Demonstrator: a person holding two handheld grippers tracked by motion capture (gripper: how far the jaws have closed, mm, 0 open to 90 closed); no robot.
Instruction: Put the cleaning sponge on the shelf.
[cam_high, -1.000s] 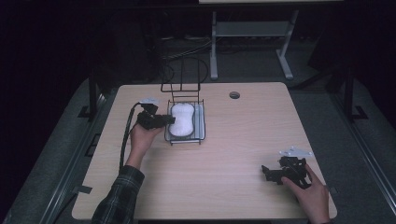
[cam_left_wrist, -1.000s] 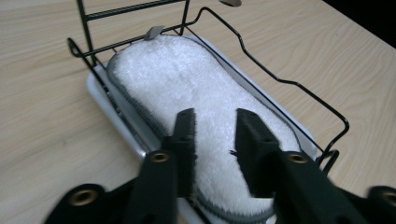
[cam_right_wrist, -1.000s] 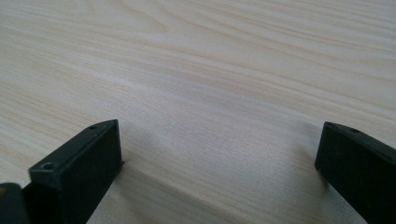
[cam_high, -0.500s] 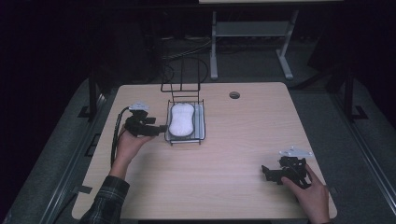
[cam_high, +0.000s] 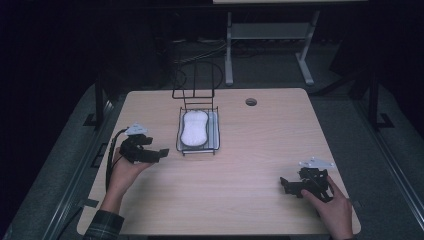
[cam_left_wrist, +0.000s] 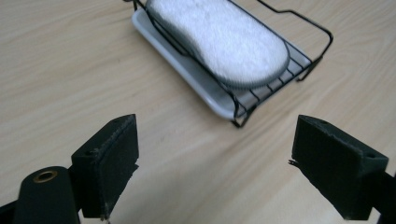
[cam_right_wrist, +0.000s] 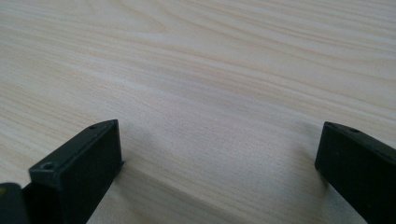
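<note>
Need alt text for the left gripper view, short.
A white sponge lies in a black wire rack over a white tray on a light wooden table. The left gripper is open in front of it, holding nothing.

Lab-like room: bare wooden table (cam_high: 240, 195), dark surroundings, floor cables (cam_high: 200, 50).

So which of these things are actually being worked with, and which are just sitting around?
Likely in use:
sponge
wire rack
white tray
left gripper, open
right gripper, open

Just there:
table
cable hole
metal stand behind the table
</note>
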